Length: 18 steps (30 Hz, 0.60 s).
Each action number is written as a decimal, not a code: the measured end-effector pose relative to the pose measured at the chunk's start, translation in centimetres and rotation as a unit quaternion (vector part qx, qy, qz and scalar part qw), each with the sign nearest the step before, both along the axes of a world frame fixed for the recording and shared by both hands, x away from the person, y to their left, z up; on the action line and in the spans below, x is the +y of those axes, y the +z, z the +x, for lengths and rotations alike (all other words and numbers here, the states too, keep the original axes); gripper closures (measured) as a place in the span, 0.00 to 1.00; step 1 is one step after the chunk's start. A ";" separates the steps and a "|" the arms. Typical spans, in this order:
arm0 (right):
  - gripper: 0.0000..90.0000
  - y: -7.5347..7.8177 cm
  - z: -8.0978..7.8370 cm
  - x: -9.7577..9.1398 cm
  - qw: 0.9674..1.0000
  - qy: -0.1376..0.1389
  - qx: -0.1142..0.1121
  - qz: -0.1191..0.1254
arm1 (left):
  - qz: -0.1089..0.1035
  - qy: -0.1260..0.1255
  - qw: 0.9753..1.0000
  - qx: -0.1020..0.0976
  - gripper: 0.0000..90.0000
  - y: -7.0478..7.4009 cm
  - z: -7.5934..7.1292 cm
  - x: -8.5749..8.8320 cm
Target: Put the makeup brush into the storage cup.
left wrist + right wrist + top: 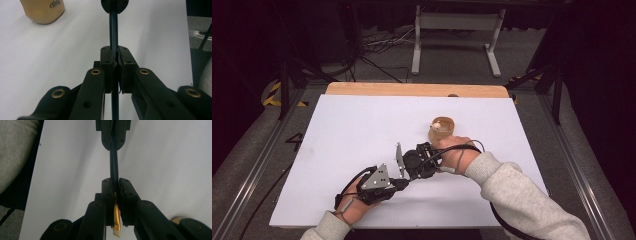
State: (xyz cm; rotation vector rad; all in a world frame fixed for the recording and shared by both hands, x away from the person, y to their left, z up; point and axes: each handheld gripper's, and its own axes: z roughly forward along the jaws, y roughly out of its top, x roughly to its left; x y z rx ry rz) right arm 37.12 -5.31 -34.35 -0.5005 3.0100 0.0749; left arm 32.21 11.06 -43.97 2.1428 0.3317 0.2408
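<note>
A thin dark rod point(113, 32), like a pen, runs straight between my two grippers. The left gripper point(114, 56) is shut on one end, and in the high view it point(403, 183) sits near the table's front edge. Shut on the other end is the right gripper point(114, 187), which in the high view point(411, 172) faces the left one, tips close together. A gold and white piece point(116, 220) of the rod shows behind the right pads. A tan cup point(442, 128) with something pale inside stands just beyond the right hand.
The white board point(362, 130) covers a wooden table whose bare strip point(412, 90) shows at the back. The tan cup point(42, 11) bears dark lettering. A grey sleeve point(15, 150) lies beside the board's edge. Cables and a metal frame point(457, 30) stand on the floor behind.
</note>
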 end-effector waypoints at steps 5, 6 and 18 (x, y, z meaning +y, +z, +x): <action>0.93 -0.1 0.0 0.0 1.000 0.000 0.002 -0.001 | 0.006 0.003 1.000 0.000 0.93 0.0 -0.1 0.0; 0.93 -0.2 0.0 0.0 1.000 0.000 0.002 -0.001 | 0.006 0.004 1.000 -0.001 0.93 0.0 -0.1 0.0; 0.76 0.9 0.2 -1.6 0.996 -0.024 -0.010 0.088 | -0.013 0.007 1.000 -0.015 0.93 -0.3 0.0 0.4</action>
